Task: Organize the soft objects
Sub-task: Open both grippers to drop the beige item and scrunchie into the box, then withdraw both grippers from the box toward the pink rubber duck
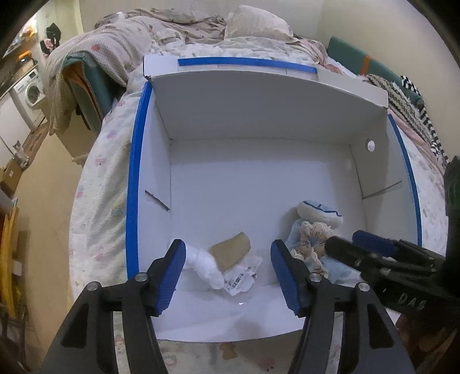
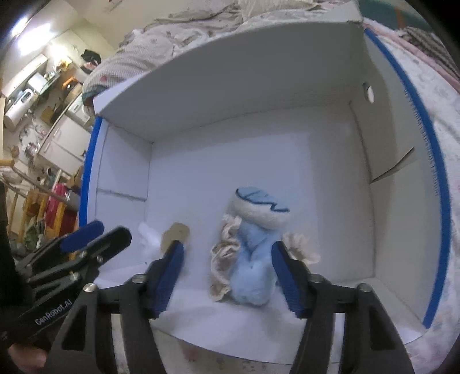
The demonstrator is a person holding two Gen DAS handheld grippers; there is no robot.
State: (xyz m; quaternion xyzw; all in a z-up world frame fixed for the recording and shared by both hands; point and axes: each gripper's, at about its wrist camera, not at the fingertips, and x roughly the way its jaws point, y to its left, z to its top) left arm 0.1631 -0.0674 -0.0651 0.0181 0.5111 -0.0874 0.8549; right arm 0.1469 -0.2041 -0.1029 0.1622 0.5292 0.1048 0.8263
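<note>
White cardboard box (image 1: 258,120) is seen on the bed in the left wrist view; the left gripper (image 1: 227,264) is held spread over a white plush (image 1: 205,266) near the box's front wall, likely just dropped. In the right wrist view, the right gripper (image 2: 227,267) is spread around, not pressed on, a blue plush (image 2: 253,253) inside the box.

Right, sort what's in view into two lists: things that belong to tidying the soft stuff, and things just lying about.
Part of the job:
white box
blue plush toy
white soft toy with a brown tag
left gripper, open
right gripper, open

Just lying about:
bedding
washing machine
striped cloth
kitchen clutter
</note>
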